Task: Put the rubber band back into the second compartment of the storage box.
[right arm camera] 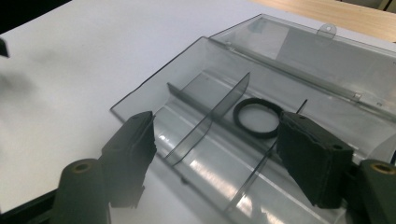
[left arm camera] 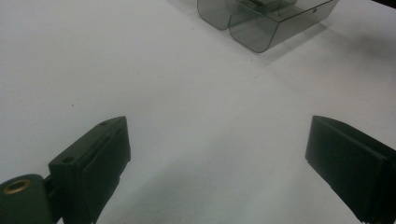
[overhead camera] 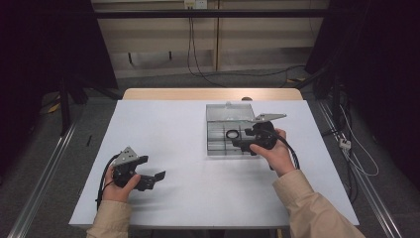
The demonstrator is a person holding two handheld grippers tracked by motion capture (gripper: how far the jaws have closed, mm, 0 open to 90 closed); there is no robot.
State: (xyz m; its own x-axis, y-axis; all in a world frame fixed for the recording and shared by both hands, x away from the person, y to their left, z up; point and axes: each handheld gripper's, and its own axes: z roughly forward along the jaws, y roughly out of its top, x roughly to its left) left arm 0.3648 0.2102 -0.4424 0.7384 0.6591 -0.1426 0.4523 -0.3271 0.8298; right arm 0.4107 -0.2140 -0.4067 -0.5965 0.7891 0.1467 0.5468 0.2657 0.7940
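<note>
A smoky clear plastic box (overhead camera: pixel 210 148) stands on the white table top, right of centre, its lid (right arm camera: pixel 327 51) laid open toward the far side. Thin dividers split it into compartments. A black ring (right arm camera: pixel 258 117) lies flat in a middle compartment (overhead camera: pixel 232 134). My right gripper (overhead camera: pixel 239 144) hovers over the box's near right part, pointing left; its jaws (right arm camera: pixel 217 123) are open, with nothing between them and the ring just beyond. My left gripper (overhead camera: pixel 152 181) rests low at the table's front left, open and empty (left arm camera: pixel 217 135), facing the box (left arm camera: pixel 261 28) from a distance.
The white table top (overhead camera: pixel 188 188) has a wooden strip (overhead camera: pixel 213 94) along its far edge. Cables hang from the wall behind and lie on the floor to the right. Dark stands flank the table.
</note>
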